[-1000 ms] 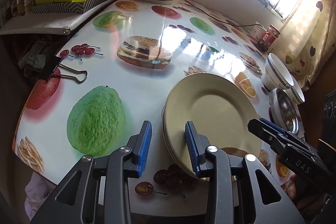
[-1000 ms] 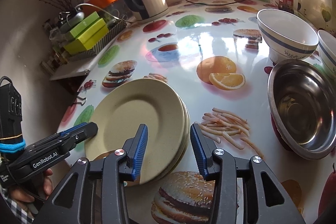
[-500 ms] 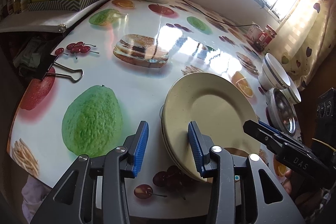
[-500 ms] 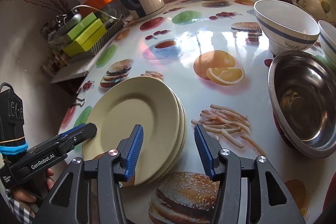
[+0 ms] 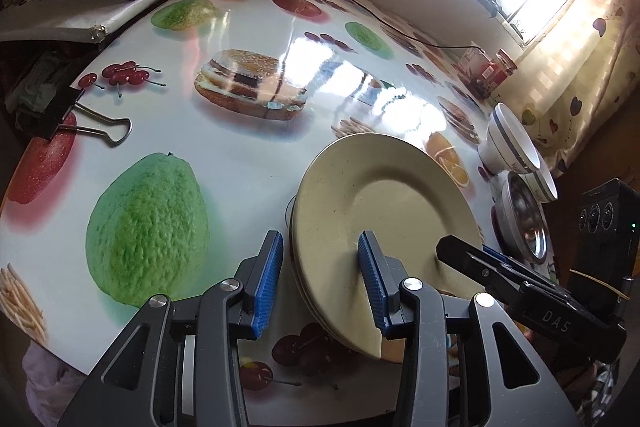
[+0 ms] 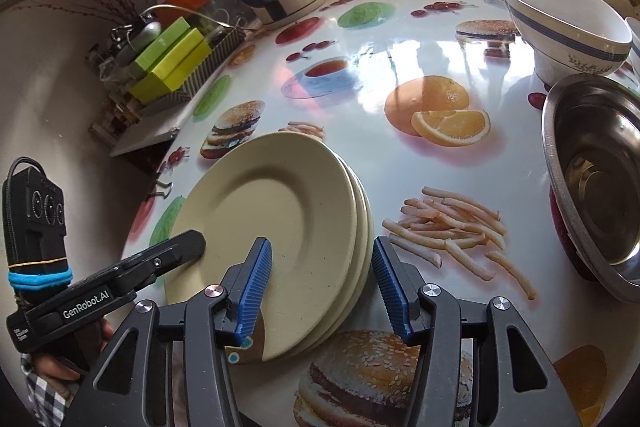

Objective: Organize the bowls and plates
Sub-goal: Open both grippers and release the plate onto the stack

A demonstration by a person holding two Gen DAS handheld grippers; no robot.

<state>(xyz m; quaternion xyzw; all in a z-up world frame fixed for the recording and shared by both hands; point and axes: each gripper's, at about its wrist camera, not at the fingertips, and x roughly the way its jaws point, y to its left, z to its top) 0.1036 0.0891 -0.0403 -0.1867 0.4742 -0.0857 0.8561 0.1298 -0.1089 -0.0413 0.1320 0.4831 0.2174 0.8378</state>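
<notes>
So far, the cream plates (image 6: 276, 227) are gathered into one stack near the front edge of the counter (image 5: 248, 163). The left hand-held gripper (image 5: 318, 279) and the right hand-held gripper (image 6: 320, 287) each straddle a side of the stack's rim, jaws parted, having just been opening; no pad is seen pressing. The steel bowl (image 6: 596, 179) and the striped bowls (image 6: 560, 31) are still unstacked, just beside one another, so the bowls are judged outstanding.
</notes>
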